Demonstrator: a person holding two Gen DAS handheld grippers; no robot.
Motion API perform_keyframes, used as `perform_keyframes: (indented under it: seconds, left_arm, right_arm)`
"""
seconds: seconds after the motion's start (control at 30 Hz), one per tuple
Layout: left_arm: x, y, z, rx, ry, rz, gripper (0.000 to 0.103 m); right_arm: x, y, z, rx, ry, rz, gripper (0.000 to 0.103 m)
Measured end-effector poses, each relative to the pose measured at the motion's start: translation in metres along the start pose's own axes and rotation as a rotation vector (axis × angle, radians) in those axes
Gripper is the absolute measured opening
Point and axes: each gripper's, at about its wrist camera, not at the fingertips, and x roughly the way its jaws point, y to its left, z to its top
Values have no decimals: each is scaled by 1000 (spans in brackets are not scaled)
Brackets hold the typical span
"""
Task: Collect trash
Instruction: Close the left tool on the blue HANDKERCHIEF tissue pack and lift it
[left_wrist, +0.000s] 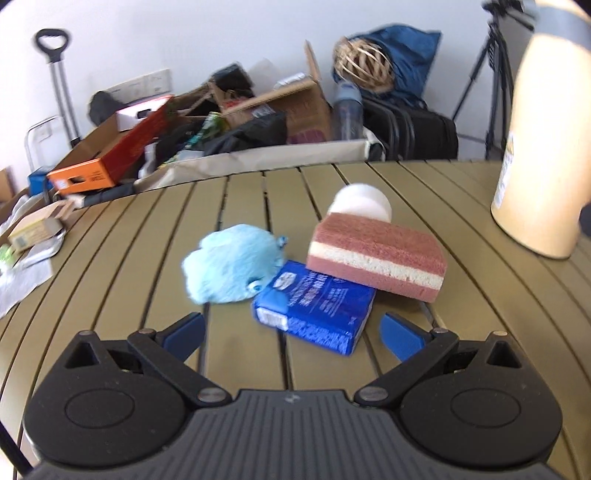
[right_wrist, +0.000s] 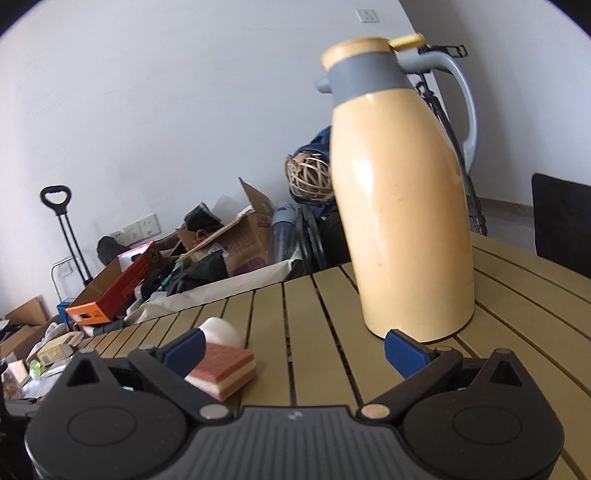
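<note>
On the slatted olive table (left_wrist: 110, 266) lie a fluffy light-blue ball (left_wrist: 231, 267), a blue tissue pack (left_wrist: 314, 308), a pink-and-white layered sponge (left_wrist: 376, 258) and a white round piece (left_wrist: 364, 203) behind the sponge. My left gripper (left_wrist: 293, 332) is open just short of the tissue pack, its blue fingertips on either side of the pack's near end. My right gripper (right_wrist: 295, 349) is open above the table with nothing between its fingers. In the right wrist view the sponge (right_wrist: 225, 371) and the white piece (right_wrist: 221, 330) lie by the left fingertip.
A tall cream thermos jug (right_wrist: 402, 206) with a grey collar and handle stands on the table by the right fingertip; its base (left_wrist: 543, 155) shows at far right in the left wrist view. Beyond the far edge sits a cluttered pile of boxes (left_wrist: 184, 140), bags and a tripod.
</note>
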Motion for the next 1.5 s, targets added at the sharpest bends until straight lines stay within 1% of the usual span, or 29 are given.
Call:
perform_keyframes:
  seconds: [0.13,0.27,0.4,0.47,0.53,0.57,0.77,1.0,1.1,1.17,1.27,1.37,1.43,1.5]
  left_arm:
    - [19,-6,3,34,31,-5,103]
    - [33,-4,4,12,58,-25,103]
    - [33,-7,4,16,47,-50,103]
    - [31,-10,4,30,41,-57,98]
    - [31,-11,4,37,40,-50,84]
    - [32,-10,4,34,44,-56,82]
    - [27,-4,3,14,35,-61,80]
    - [-3,8,-5,-24,-18,-70,80]
    - [-18,16,-10,-54,-42,-46,80]
    - [-29,24,-15,-90,-65,-23,80]
    - [-48,40,-24,-173,-100,0,80]
    - [-66,55,-34,-251,-134,18,80]
    - [-76,62,-39,-285,-152,28,80]
    - [-82,69,-40,-298,-168,45,80]
  right_arm:
    - [9,-16,-1,62,11,-25,103]
    - [13,-24,-3,95,14,-38,103]
    - [18,-24,-4,114,15,-41,103]
    - [19,-23,-5,122,19,-38,103]
    - [21,-22,-5,126,22,-35,103]
    - [22,-20,-5,128,22,-33,103]
    - [27,-12,-6,127,30,-12,103]
    - [30,-10,-7,133,39,-6,103]
    - [30,-9,-7,138,44,3,103]
    - [30,-6,-8,137,47,12,103]
    - [29,-1,-8,137,49,36,103]
    - [27,5,-10,142,50,82,103]
    - [24,10,-11,140,46,115,103]
    - [21,17,-12,128,42,127,103]
